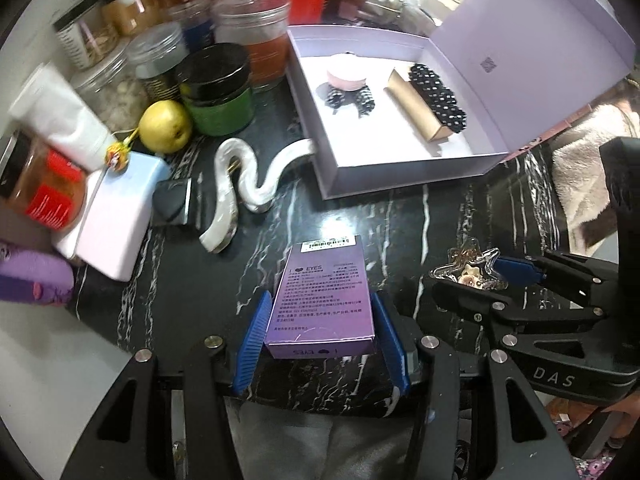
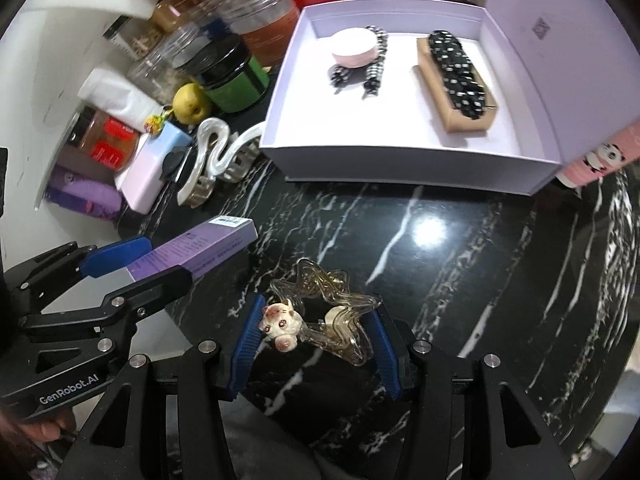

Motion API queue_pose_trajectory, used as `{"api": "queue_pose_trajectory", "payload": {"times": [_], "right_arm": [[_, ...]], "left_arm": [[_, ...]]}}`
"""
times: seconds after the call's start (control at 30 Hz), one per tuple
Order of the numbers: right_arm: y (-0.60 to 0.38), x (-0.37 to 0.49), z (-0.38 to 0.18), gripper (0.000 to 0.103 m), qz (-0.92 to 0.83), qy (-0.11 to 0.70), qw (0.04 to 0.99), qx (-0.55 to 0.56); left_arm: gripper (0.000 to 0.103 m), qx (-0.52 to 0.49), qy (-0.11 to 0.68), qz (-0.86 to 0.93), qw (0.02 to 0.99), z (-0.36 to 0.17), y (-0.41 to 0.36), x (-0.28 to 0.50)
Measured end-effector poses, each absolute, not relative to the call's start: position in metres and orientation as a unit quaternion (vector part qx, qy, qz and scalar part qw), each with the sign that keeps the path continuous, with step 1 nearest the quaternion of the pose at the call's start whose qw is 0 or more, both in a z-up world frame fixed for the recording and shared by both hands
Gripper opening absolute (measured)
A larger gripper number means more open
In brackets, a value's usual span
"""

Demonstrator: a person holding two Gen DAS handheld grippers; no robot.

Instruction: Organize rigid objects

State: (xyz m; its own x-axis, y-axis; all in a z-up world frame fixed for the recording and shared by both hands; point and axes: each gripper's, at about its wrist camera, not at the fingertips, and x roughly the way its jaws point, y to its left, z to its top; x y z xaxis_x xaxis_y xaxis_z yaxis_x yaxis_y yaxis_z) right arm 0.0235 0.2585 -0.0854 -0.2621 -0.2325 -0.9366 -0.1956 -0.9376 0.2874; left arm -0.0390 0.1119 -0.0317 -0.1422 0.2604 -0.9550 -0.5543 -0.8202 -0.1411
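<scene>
My left gripper [image 1: 322, 332] is shut on a purple "EYES" carton [image 1: 323, 300], held above the black marble table; the same carton [image 2: 200, 250] shows at the left of the right wrist view. My right gripper [image 2: 316, 342] is shut on a clear star-shaped hair clip [image 2: 340, 312] with a small cat charm [image 2: 280, 322]; the clip [image 1: 466, 268] also shows at the right of the left wrist view. Ahead lies an open lilac box [image 2: 400, 160] holding a pink round case [image 2: 354, 52], a checkered clip [image 2: 372, 72] and a studded black piece on a tan card [image 2: 456, 80].
A white wavy hair claw [image 1: 240, 188] lies left of the box [image 1: 340, 176]. Jars, a green jar [image 1: 220, 92], a yellow pear [image 1: 164, 126], a pale blue-pink case [image 1: 120, 212] and a white tube crowd the far left. A pink panda item [image 2: 600, 156] stands at the box's right.
</scene>
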Motion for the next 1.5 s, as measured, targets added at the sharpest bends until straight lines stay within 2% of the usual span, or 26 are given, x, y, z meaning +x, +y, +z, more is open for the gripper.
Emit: {"api": "queue_pose_trajectory", "payload": {"times": [0.9, 0.93, 0.97, 1.3, 1.5], "right_arm": [[0.293, 0.006, -0.058, 0.051, -0.777, -0.212, -0.035, 0.592], [0.294, 0.004, -0.057, 0.051, -0.777, -0.212, -0.036, 0.591], [0.295, 0.002, -0.055, 0.051, -0.777, -0.213, -0.036, 0.591], [0.304, -0.022, -0.053, 0.051, -0.776, -0.221, -0.044, 0.589], [0.301, -0.025, -0.065, 0.051, -0.766, -0.223, -0.036, 0.602]], "left_arm": [[0.051, -0.578, 0.169, 0.722, 0.342, -0.003, 0.171, -0.083], [0.032, -0.577, 0.17, 0.721, 0.345, -0.002, 0.173, -0.085], [0.029, -0.581, 0.173, 0.716, 0.346, -0.002, 0.175, -0.088], [0.029, -0.587, 0.168, 0.699, 0.373, -0.009, 0.188, -0.107], [0.029, -0.627, 0.144, 0.689, 0.334, -0.033, 0.175, -0.111]]}}
